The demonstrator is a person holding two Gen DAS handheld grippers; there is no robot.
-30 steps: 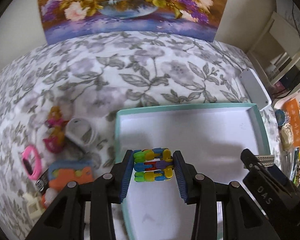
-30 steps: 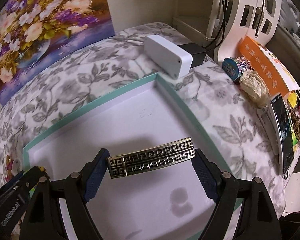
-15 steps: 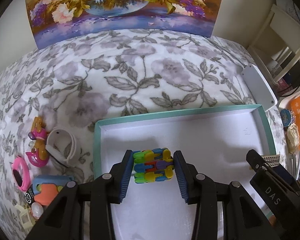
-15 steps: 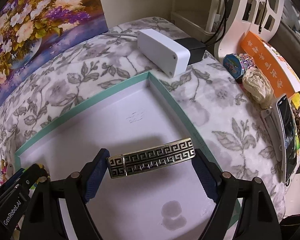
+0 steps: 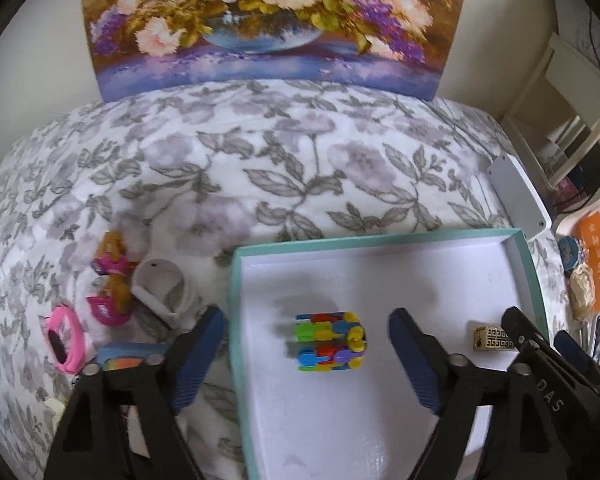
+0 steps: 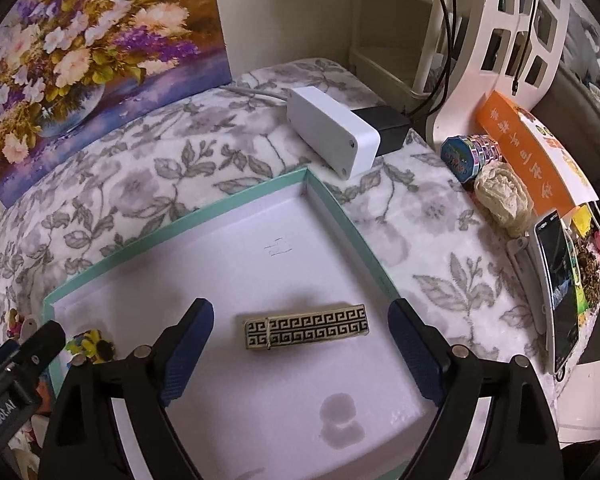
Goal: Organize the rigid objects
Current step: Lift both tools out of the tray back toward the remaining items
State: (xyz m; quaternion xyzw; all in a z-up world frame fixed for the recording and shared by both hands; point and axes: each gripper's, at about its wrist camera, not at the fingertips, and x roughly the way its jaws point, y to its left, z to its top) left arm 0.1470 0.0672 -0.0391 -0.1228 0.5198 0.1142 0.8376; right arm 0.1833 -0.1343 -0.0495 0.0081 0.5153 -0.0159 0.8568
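Left wrist view: left gripper point(image 5: 306, 354) angled down over the near left part of the tray point(image 5: 530, 268), jaws spread wide, holding nothing. Left finger point(image 5: 196, 360) outside the tray's left rim, over the cloth point(image 5: 260, 152); right finger point(image 5: 414, 360) over the tray floor. Toy block point(image 5: 330, 340) on the tray floor between the fingers, clear of both, a bit nearer the right one. Bar point(image 5: 492, 338) further off at 3 o'clock from the block, also on the tray floor, partly hidden by the right gripper's finger. Loose items on the cloth at 9 o'clock from the tray: doll point(image 5: 114, 280), white ring point(image 5: 162, 292), pink ring point(image 5: 64, 340), blue-orange toy point(image 5: 126, 356). Painting point(image 5: 260, 20) at 12 o'clock against the wall.

Right wrist view: right gripper point(image 6: 300, 354) angled down over the tray point(image 6: 180, 228), jaws wide apart, empty. Both fingers over the tray floor. Bar point(image 6: 306, 330) flat on the floor between them, lengthwise across the gap, touching neither pad. Block point(image 6: 90, 344) just visible at 9 o'clock, mostly hidden by the left gripper. White box point(image 6: 332, 136) at 12 o'clock, touching the tray's far corner. Phone point(image 6: 558, 292) at 3 o'clock on the cloth, well apart from the tray.
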